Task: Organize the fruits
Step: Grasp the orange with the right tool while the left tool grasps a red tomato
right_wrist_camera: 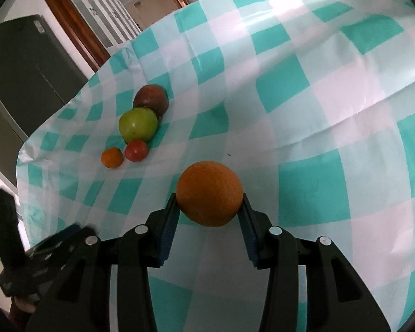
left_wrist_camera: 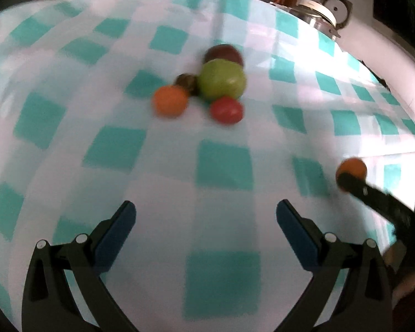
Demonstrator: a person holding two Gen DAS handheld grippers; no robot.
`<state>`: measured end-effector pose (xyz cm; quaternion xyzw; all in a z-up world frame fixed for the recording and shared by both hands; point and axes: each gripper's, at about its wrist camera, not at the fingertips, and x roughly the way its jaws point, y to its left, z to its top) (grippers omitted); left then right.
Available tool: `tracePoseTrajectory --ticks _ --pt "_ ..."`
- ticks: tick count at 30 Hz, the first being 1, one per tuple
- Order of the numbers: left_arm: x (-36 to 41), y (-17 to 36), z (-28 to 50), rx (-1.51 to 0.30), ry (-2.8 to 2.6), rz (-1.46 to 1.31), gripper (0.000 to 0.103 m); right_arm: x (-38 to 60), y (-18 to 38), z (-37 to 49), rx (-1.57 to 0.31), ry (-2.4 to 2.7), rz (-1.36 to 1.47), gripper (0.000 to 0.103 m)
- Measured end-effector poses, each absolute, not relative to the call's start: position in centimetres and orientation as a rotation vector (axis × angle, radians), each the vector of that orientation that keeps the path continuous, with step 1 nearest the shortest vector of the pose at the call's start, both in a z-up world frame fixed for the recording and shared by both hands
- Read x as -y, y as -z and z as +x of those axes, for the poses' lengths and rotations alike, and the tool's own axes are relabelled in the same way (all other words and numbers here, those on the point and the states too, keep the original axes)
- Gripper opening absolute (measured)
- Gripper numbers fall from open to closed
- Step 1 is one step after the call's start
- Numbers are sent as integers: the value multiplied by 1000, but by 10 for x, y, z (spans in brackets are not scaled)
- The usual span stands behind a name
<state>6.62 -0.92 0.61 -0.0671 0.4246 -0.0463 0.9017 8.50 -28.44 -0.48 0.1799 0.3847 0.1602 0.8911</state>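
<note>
Nearest in the right wrist view, the right gripper [right_wrist_camera: 209,207] has its blue pads pressed on both sides of a large orange [right_wrist_camera: 209,193], which is lifted clear of the checked cloth on the counter [right_wrist_camera: 345,138]. The same orange appears at the right edge of the left wrist view, pinched at the tip of the dark fingers.

The left gripper [left_wrist_camera: 206,215] holds nothing; its jaws stand wide apart over bare cloth, pointing toward the fruit group.

Taking the green apple [right_wrist_camera: 137,125] as the landmark: the held orange is well apart from it, on the near side. Just in front of the apple sits a small red fruit [right_wrist_camera: 136,150], possibly a tomato, close to touching it. Beside that, slightly further from the apple, is a small orange fruit [right_wrist_camera: 112,157]. Behind the apple and touching it is a dark reddish-brown fruit [right_wrist_camera: 151,99]. The left wrist view also shows a small dark fruit [left_wrist_camera: 186,82] tucked against the apple's side; it is too blurred to name.

Judged from this layout, five fruits are already gathered into one cluster, and the orange looks like the last loose piece. What seems left is carrying it over to the apple's group and setting it down there. No bowl or basket is in view.
</note>
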Motion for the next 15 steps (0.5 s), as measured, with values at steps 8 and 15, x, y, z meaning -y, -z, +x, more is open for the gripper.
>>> tracePoseTrajectory --ticks 8,15 --pt "47 0 160 -892 68 -48 66 283 7 86 -804 -350 382 43" --pt "55 1 181 -900 32 33 41 285 7 86 -800 -354 390 43"
